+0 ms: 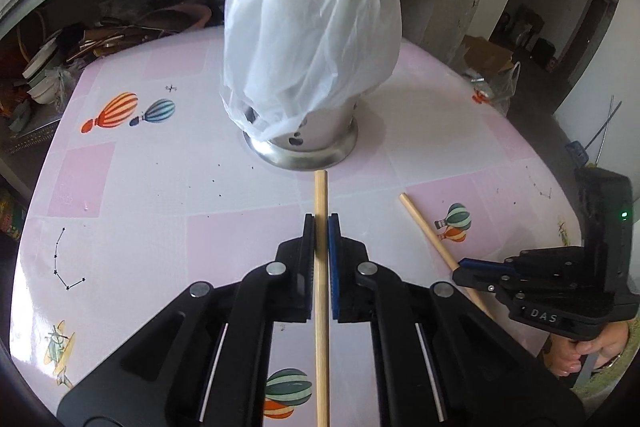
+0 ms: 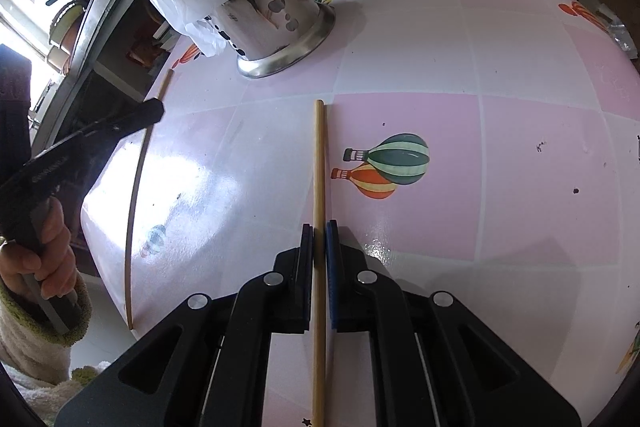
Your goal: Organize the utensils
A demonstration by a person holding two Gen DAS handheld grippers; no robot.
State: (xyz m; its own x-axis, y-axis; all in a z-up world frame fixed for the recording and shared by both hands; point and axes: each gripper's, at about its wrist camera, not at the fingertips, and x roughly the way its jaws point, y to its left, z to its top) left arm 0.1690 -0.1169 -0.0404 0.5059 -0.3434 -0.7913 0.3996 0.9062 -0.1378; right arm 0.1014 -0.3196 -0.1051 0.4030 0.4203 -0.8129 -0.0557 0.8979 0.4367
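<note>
Jaws: my left gripper (image 1: 321, 223) clamps one chopstick (image 1: 321, 195) | my right gripper (image 2: 319, 229) clamps another chopstick (image 2: 319, 163) | both near steel holder (image 1: 316, 135) on table (image 1: 160, 187).

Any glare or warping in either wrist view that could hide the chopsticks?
Right wrist view: window glare washes out the tablecloth beside the left chopstick, which the fisheye bends into an arc. Left wrist view: even light, no glare; the held chopstick reads sharp and straight, edges curve.
</note>
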